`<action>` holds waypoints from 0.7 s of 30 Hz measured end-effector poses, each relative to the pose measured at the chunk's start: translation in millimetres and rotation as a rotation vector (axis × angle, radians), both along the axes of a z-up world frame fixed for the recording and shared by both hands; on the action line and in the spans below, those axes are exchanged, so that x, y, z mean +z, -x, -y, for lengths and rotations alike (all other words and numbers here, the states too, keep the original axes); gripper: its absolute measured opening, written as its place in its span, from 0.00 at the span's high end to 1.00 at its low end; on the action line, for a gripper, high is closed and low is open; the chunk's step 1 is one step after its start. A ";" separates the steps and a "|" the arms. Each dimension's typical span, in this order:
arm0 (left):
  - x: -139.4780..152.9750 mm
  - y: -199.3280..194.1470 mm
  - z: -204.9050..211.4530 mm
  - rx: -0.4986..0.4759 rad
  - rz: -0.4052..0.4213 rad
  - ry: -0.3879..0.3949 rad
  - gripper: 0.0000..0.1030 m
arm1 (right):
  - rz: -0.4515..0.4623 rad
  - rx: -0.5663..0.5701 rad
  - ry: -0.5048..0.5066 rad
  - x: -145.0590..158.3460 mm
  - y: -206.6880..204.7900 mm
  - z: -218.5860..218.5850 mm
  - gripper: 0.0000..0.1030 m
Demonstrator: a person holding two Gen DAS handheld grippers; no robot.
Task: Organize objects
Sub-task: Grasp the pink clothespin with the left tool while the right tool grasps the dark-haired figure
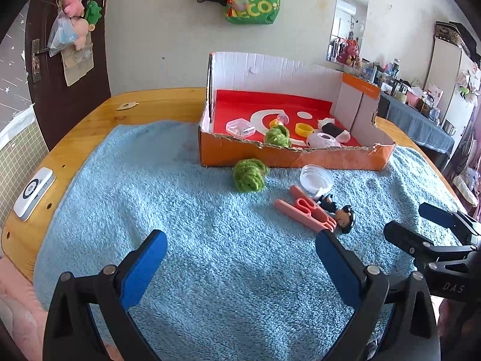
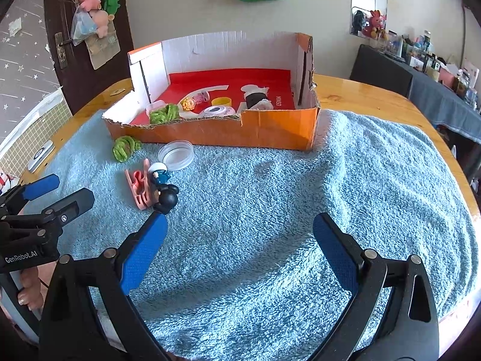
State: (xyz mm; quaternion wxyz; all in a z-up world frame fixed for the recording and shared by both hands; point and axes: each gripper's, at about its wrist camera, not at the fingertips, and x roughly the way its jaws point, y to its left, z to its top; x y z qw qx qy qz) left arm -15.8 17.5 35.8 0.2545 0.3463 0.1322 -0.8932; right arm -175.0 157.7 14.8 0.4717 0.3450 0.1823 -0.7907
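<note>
An orange cardboard box [image 1: 288, 158] [image 2: 270, 134] with a red floor holds several small items. On the blue towel [image 1: 180, 210] [image 2: 300, 195] in front of it lie a green fuzzy scrunchie [image 1: 250, 175] [image 2: 124, 147], a clear round lid [image 1: 316, 178] [image 2: 176, 155], pink scissors [image 1: 303, 209] [image 2: 139, 188] and a small dark-haired figurine [image 1: 342, 216] [image 2: 165, 194]. My left gripper [image 1: 240, 249] is open and empty, near side of these items. My right gripper [image 2: 239, 234] is open and empty, right of the figurine.
A white device [image 1: 34, 194] lies on the wooden table's left edge [image 1: 60, 156]. Inside the box are another green scrunchie [image 1: 278, 135], a clear case [image 1: 239, 128], a yellow ring [image 1: 303, 128] and a white round object [image 1: 323, 140]. A door with hanging toys stands at far left.
</note>
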 end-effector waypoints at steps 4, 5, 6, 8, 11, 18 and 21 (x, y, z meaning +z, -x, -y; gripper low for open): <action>-1.9 0.6 5.0 0.005 0.015 -0.004 0.02 | 0.012 0.058 -0.039 -5.9 -2.2 13.8 0.04; -2.0 1.1 6.2 0.005 0.018 -0.007 0.02 | 0.012 0.078 -0.051 -7.4 -3.5 18.4 0.04; -2.1 1.5 7.7 0.002 0.021 -0.010 0.02 | 0.013 0.092 -0.059 -8.3 -4.3 22.0 0.04; -2.3 2.3 9.7 -0.003 0.024 -0.013 0.02 | 0.007 0.119 -0.081 -9.8 -6.2 31.1 0.04; -2.8 3.7 11.8 -0.016 0.034 -0.016 0.02 | -0.041 0.143 -0.116 -11.0 -9.1 44.1 0.04; -10.2 15.5 13.6 -0.073 0.082 -0.049 0.02 | -0.090 0.149 -0.173 -17.5 -2.3 58.4 0.04; -12.0 25.9 11.1 -0.096 0.095 -0.076 0.02 | -0.087 0.117 -0.150 -13.4 11.5 54.7 0.04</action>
